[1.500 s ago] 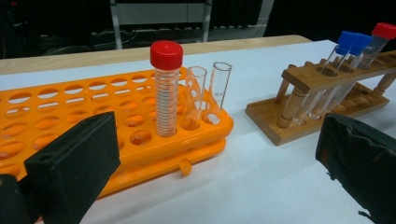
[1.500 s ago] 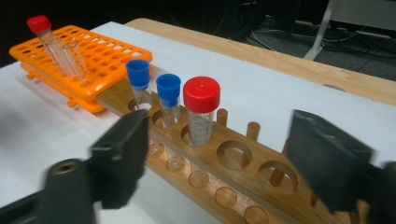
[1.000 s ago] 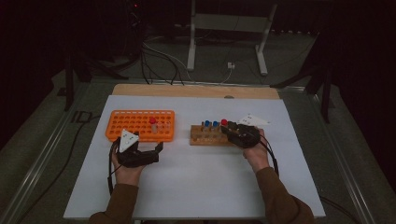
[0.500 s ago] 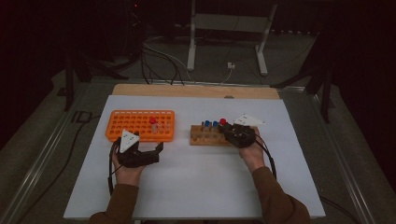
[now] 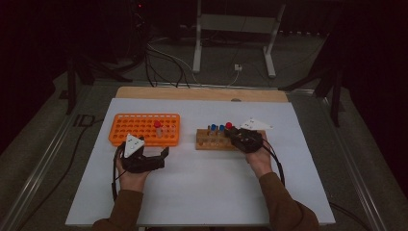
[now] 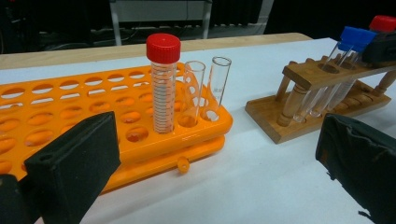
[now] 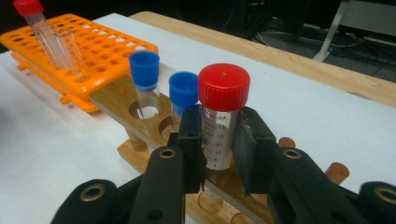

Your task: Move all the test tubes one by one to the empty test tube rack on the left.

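Note:
A wooden rack (image 5: 211, 140) holds two blue-capped tubes (image 7: 144, 70) and a red-capped tube (image 7: 223, 116). My right gripper (image 7: 219, 149) is shut on that red-capped tube, its pads (image 7: 192, 135) pressing on both sides just below the cap while the tube stands in the rack. In the high view the right gripper (image 5: 236, 136) sits at the rack's right end. My left gripper (image 6: 210, 172) is open with nothing between its jaws, in front of the orange rack (image 6: 70, 107). In the high view the left gripper (image 5: 149, 155) is just below the orange rack (image 5: 144, 129).
The orange rack holds another red-capped tube (image 6: 163, 84) and two empty glass tubes (image 6: 205, 91) near its right end. A white sheet (image 5: 202, 187) covers the table, with a wooden edge (image 5: 202, 94) at the far side. Cables and a metal stand are on the floor beyond.

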`<state>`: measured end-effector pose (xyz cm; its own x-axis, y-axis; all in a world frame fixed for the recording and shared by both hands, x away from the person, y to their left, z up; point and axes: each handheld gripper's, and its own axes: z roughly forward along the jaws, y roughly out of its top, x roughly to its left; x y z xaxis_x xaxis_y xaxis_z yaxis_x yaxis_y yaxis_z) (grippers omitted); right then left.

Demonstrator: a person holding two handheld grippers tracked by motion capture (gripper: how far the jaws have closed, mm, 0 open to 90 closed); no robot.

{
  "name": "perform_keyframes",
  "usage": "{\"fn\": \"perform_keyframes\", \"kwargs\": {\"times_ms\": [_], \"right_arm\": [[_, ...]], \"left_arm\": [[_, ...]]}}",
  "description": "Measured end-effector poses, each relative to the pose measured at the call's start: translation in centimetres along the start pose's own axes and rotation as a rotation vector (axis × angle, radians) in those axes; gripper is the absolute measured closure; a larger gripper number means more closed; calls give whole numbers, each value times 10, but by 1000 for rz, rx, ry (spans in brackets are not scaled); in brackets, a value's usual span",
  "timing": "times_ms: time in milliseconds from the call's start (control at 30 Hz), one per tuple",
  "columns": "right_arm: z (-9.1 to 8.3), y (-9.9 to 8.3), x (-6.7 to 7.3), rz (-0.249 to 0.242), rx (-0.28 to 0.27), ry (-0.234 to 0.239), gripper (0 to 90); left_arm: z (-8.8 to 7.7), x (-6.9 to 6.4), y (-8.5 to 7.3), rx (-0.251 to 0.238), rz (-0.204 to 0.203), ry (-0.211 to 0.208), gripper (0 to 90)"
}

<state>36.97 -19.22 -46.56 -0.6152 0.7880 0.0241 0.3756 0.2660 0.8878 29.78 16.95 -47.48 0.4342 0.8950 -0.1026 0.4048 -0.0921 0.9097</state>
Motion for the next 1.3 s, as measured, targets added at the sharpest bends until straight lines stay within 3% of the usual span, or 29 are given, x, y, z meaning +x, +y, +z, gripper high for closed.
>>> {"fn": "perform_keyframes", "kwargs": {"times_ms": [967,1300], "right_arm": [[-31,29,-3,24,-111,-7,742],[-43,37,1,16,-132,24,742]], "left_arm": [[4,-4,-2,15,9,-8,6],[4,-6,-2,7,6,-12,6]]}}
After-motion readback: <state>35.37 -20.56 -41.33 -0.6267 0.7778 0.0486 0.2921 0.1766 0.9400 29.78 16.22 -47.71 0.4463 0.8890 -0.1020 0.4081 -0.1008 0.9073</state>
